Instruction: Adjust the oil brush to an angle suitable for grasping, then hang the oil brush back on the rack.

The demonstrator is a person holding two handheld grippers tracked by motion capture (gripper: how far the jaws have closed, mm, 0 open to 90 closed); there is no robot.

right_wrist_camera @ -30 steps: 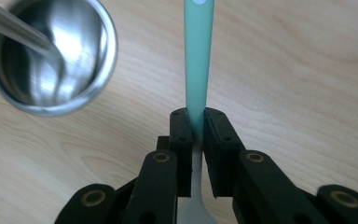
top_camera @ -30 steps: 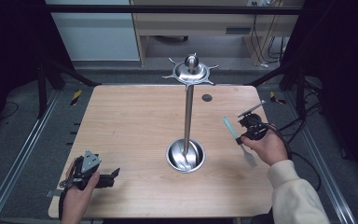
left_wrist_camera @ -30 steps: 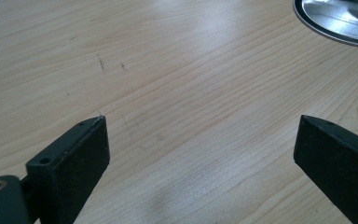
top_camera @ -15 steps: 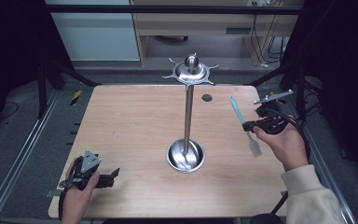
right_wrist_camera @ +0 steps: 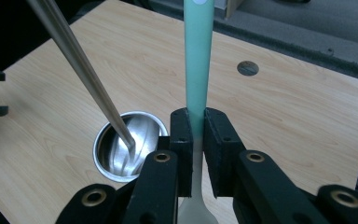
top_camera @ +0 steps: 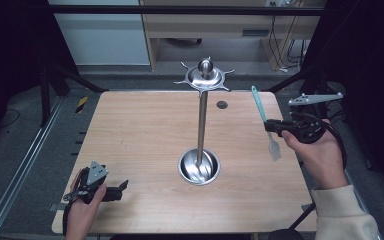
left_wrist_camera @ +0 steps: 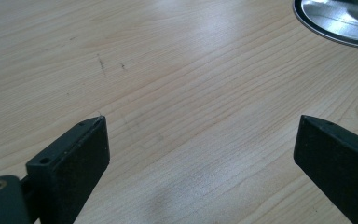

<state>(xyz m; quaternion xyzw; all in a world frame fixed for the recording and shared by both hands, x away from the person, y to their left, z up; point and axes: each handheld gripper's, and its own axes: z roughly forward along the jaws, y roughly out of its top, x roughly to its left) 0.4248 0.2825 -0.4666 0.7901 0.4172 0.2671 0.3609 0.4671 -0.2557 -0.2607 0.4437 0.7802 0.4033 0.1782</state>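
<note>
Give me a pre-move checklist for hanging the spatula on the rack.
1. Grip: the right gripper is shut on the spatula, at the joint of teal handle and pale blade: ok.
2. Spatula off the table, handle end up: ok.
3. Rack upright, base sitting in the table's round well: ok.
4. Free hook on the rack's top disc: nothing hangs there: ok.
5. Hanging hole at the handle's tip: cannot tell.
6. Left gripper open, resting on the table's near left corner, away from the rack: ok.
</note>
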